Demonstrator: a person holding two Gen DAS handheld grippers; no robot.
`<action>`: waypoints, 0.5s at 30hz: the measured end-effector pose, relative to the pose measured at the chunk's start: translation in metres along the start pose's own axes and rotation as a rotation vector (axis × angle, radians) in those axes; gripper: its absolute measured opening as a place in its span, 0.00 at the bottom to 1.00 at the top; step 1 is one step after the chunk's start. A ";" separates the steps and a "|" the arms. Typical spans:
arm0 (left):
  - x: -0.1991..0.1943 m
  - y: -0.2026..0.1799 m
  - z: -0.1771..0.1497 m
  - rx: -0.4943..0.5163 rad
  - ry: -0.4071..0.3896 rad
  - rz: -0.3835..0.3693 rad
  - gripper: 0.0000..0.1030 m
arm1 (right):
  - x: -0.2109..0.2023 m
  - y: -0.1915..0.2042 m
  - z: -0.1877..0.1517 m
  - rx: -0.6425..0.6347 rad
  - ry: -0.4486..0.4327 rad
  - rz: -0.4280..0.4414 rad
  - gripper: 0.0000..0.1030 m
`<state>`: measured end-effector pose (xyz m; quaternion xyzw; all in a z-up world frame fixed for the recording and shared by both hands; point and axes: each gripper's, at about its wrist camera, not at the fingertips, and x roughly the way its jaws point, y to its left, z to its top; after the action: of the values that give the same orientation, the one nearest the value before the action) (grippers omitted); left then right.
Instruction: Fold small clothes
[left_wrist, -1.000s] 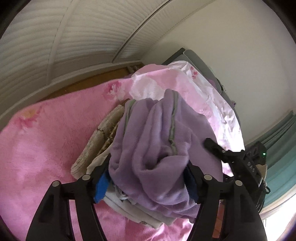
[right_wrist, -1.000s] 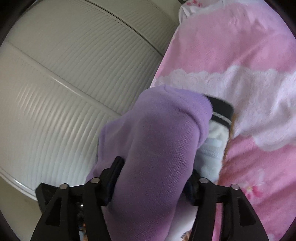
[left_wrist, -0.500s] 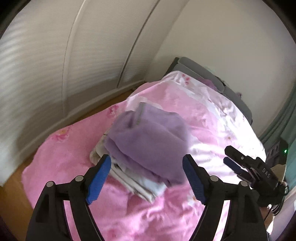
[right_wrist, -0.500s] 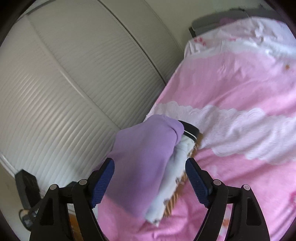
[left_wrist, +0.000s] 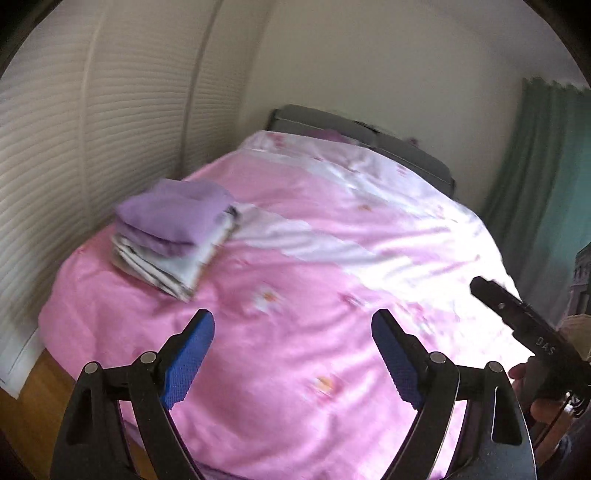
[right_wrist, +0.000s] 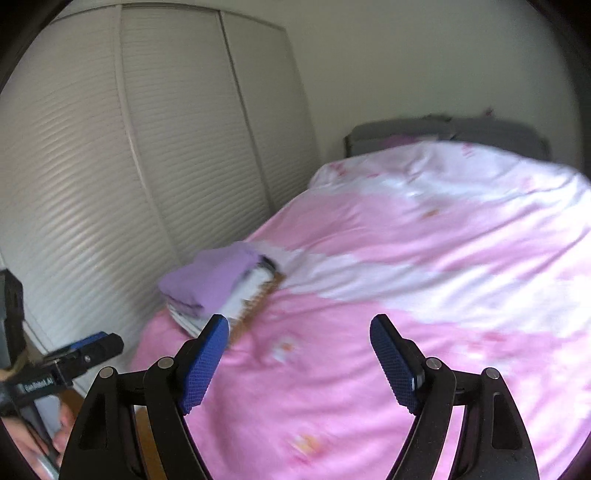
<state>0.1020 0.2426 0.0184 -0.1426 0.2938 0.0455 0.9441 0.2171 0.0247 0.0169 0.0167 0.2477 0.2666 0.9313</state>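
Lilac knit fabric tops the stack of folded small clothes (left_wrist: 173, 236), which lies near the corner of the bed beside the louvred wardrobe doors (left_wrist: 92, 147); the same stack (right_wrist: 225, 291) shows in the right wrist view. Beneath the folded lilac garment (left_wrist: 177, 218) lie flatter pale pieces, white and grey, with a brownish textured edge at the bottom (right_wrist: 255, 306); their edges are roughly aligned, which suggests a finished pile set aside at the margin so that the middle of the bed remains free for working. Soft, faintly wrinkled pink and white bedding (left_wrist: 332, 295) with small flower motifs covers the mattress, and a grey headboard (left_wrist: 369, 129) closes the far end. The left gripper (left_wrist: 293, 356) hangs above the bedding with its jaws spread wide and nothing between them; its blue fingers (left_wrist: 188, 358) carry a dimpled, rubbery pad surface. The right gripper (right_wrist: 297, 363) is likewise spread and empty, well apart from the stack. Each tool appears at the edge of the other's view, held in a hand (left_wrist: 539, 402). No unfolded garment is visible, so folding appears complete or paused. Teal curtains (left_wrist: 535, 177) hang at the right.
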 end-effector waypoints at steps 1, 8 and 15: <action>-0.005 -0.017 -0.009 0.022 -0.003 0.004 0.86 | -0.017 -0.007 -0.005 -0.013 -0.012 -0.026 0.78; -0.031 -0.109 -0.060 0.153 -0.034 0.006 0.95 | -0.131 -0.058 -0.051 -0.036 -0.059 -0.228 0.85; -0.047 -0.170 -0.095 0.260 -0.063 -0.001 0.99 | -0.195 -0.104 -0.095 0.057 -0.038 -0.374 0.87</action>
<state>0.0410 0.0519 0.0114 -0.0177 0.2674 0.0109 0.9634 0.0801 -0.1725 0.0042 0.0018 0.2363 0.0814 0.9683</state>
